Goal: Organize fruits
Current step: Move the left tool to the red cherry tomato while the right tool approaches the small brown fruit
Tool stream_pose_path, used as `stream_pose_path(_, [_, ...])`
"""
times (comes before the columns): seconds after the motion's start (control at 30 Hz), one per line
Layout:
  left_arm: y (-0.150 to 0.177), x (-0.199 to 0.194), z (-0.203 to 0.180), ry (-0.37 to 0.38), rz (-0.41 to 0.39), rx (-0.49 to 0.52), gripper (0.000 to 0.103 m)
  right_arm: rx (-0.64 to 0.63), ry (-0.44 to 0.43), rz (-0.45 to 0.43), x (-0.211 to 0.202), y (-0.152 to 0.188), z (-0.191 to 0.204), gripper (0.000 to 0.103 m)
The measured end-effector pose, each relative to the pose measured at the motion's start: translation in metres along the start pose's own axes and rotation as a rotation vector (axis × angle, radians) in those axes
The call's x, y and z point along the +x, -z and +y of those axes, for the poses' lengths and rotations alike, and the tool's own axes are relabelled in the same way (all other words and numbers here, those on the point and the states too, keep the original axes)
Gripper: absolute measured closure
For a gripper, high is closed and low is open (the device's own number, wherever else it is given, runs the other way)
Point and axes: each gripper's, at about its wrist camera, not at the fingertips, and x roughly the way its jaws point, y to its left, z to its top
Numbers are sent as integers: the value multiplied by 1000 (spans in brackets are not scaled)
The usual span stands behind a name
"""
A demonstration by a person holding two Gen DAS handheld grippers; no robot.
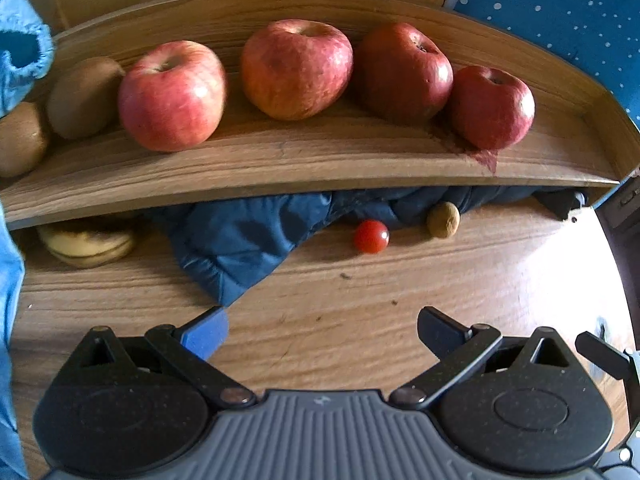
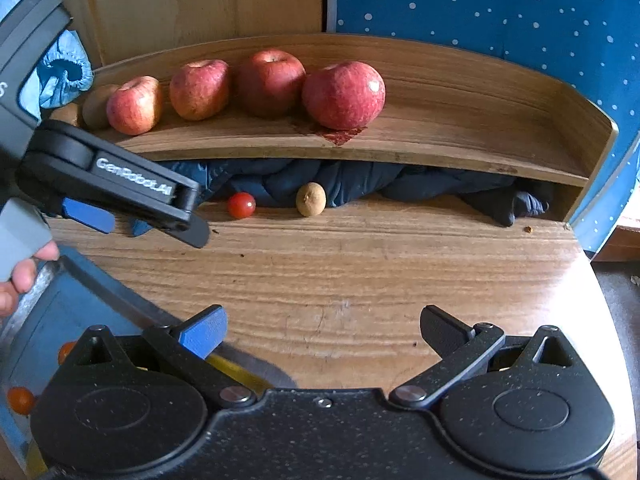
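Several red apples stand in a row on the wooden shelf (image 1: pixel 304 160), from the leftmost apple (image 1: pixel 172 94) to the rightmost apple (image 1: pixel 492 106). Two kiwis (image 1: pixel 82 96) lie left of them. Below the shelf, on the table, rest a cherry tomato (image 1: pixel 371 236), a small brown fruit (image 1: pixel 443 220) and bananas (image 1: pixel 86 242). My left gripper (image 1: pixel 322 330) is open and holds nothing, short of the tomato. My right gripper (image 2: pixel 324 332) is open too, over bare table. The right wrist view shows the apples (image 2: pixel 344 94), the tomato (image 2: pixel 241 205), the brown fruit (image 2: pixel 310 199) and the left gripper (image 2: pixel 144 226).
A dark blue jacket (image 1: pixel 240 240) is stuffed under the shelf behind the tomato. A blue tray (image 2: pixel 48 320) with cherry tomatoes (image 2: pixel 20 400) sits at the lower left of the right wrist view, beside a person's hand (image 2: pixel 16 280). A dotted blue cloth (image 2: pixel 500 12) hangs behind.
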Motion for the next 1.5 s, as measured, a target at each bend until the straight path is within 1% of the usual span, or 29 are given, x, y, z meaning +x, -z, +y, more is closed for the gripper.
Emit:
stream_pose_path(0.23, [-13, 14, -4, 25, 4, -43, 1, -41, 12, 5, 18, -10, -7, 1])
stream_pose_path(0.47, [-18, 25, -4, 48, 11, -54, 1, -69, 37, -12, 32, -22, -13, 1])
stream_pose_path(0.63, [-21, 32, -8, 58, 7, -39, 1, -74, 52, -30, 41, -30, -15, 1])
stream_pose_path(0.87, [-27, 42, -9, 64, 2, -62, 1, -75, 55, -42, 52, -36, -14, 9])
stream_pose_path(1.1, [-34, 47, -10, 76, -12, -87, 1, -81, 51, -54, 62, -40, -10, 11])
stream_pose_path(1.13, [-34, 48, -10, 76, -15, -87, 2, -84, 49, -57, 63, -41, -8, 11])
stream_pose_path(1.2, [-37, 48, -8, 73, -24, -89, 4, -91, 43, -57, 65, -43, -6, 17])
stream_pose_path(1.33, [-40, 49, -4, 75, -30, -103, 8, -105, 38, -59, 69, -45, -2, 20])
stream_pose_path(1.4, [-41, 48, 6, 77, -33, -110, 11, -112, 35, -61, 71, -46, 1, 22])
stream_pose_path(1.5, [-41, 45, 11, 83, -35, -118, 15, -119, 42, -66, 73, -47, 4, 24])
